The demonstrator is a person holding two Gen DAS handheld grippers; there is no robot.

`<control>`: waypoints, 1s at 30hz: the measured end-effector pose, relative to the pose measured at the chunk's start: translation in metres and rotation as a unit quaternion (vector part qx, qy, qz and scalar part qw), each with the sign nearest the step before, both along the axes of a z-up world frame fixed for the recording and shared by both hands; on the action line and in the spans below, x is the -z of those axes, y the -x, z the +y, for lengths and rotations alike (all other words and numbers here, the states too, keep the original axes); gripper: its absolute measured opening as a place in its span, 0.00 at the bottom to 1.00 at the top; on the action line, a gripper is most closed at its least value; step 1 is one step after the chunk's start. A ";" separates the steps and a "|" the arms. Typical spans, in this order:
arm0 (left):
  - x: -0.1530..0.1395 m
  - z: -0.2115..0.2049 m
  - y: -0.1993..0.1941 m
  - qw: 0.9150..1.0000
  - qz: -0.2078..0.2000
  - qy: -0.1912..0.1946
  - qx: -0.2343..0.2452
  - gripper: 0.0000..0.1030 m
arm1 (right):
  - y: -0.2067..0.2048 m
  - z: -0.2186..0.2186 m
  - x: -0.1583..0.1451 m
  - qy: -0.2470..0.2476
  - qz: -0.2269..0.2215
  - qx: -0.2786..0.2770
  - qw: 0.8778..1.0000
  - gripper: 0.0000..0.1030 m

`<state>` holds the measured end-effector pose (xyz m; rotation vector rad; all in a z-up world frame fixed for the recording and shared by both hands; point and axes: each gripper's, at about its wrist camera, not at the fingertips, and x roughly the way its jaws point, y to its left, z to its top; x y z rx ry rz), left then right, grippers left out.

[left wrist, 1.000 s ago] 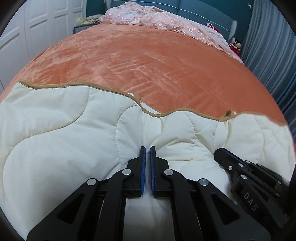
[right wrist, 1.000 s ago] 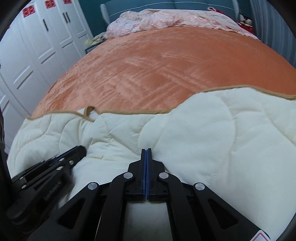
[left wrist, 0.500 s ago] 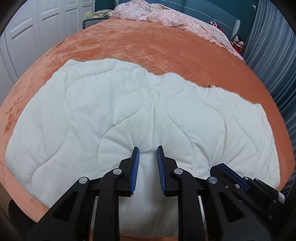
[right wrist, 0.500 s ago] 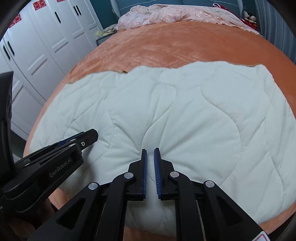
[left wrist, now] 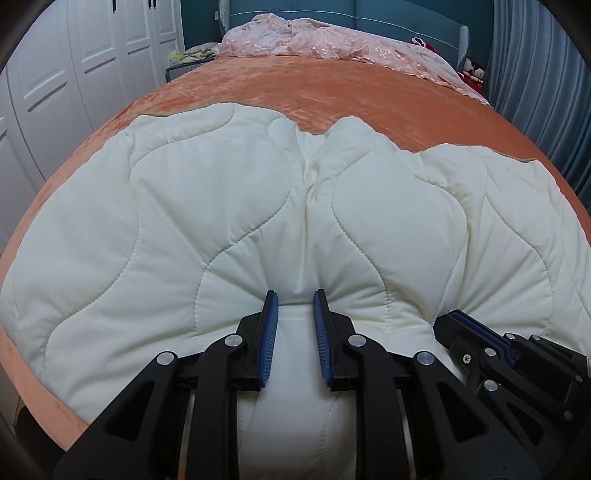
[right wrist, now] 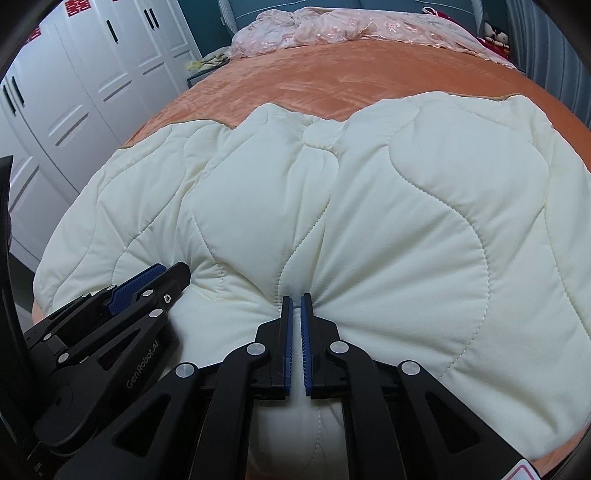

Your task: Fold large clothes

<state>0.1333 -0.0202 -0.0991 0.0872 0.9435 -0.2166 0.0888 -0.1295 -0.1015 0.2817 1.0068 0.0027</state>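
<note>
The cream quilted garment (left wrist: 229, 206) is lying across the near end of the bed (left wrist: 332, 92), on the orange bedspread, folded over so that its plain stitched side is facing up. A second ago its tan-bound edge was lying close in front of the tongs with a wide stretch of orange beyond; that binding is now mostly tucked out of sight, showing only as a thin line at the far right corner, and the far edge is sitting much farther from the cameras. Since half a second ago the cloth has bunched: a deep crease is running from the near fold up to a notch in the far edge, and the padding is puffing up on both sides of it.

The left tongs (left wrist: 294, 300) are standing apart at the near fold, a band of the cream fabric lying between the blue pads, which are not pressing on it; a second ago they were almost together. The right tongs (right wrist: 296, 297) are closing, only a thin slit showing between the pads; whether any cloth is caught in that slit I cannot tell. Both are sitting side by side, just beside each other, at the near edge of the garment.

At the far end a pink embroidered coverlet (right wrist: 332, 29) is heaped by the headboard, with white wardrobe doors (right wrist: 74, 92) at the left
</note>
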 end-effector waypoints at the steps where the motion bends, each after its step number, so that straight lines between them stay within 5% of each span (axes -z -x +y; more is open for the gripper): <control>1: -0.002 0.001 -0.001 1.000 0.005 0.005 0.001 0.18 | -0.001 -0.001 -0.001 -0.003 0.001 -0.001 1.000 0.05; 5: -0.027 0.041 0.005 0.992 0.050 0.107 -0.032 0.25 | 0.003 -0.012 -0.020 -0.056 0.023 0.019 0.998 0.05; 9: -0.049 0.112 0.026 0.979 0.041 0.161 -0.119 0.66 | 0.018 0.003 -0.042 -0.059 0.014 0.004 0.998 0.10; 10: -0.052 0.132 0.030 0.974 0.035 0.165 -0.149 0.70 | 0.021 0.010 -0.043 -0.053 0.016 -0.006 0.998 0.10; 15: -0.031 0.205 0.028 0.949 0.079 0.196 -0.233 0.71 | 0.023 0.042 -0.027 -0.023 0.040 -0.038 0.998 0.10; 18: -0.007 0.220 0.026 0.925 0.116 0.271 -0.238 0.71 | 0.024 0.046 -0.018 -0.008 0.041 -0.036 0.999 0.10; 21: 0.002 0.214 0.019 0.918 0.116 0.305 -0.227 0.74 | 0.026 0.046 -0.018 -0.005 0.041 -0.038 0.998 0.10; 25: 0.006 0.203 0.005 0.911 0.118 0.330 -0.219 0.67 | 0.024 0.045 -0.015 0.001 0.039 -0.045 0.998 0.09; 27: 0.002 0.198 0.001 0.909 0.127 0.337 -0.212 0.42 | 0.025 0.043 -0.016 -0.009 0.044 -0.038 0.998 0.09; 30: -0.025 0.194 0.007 0.919 0.107 0.333 -0.185 0.23 | 0.033 0.034 -0.023 -0.044 0.050 -0.020 0.998 0.09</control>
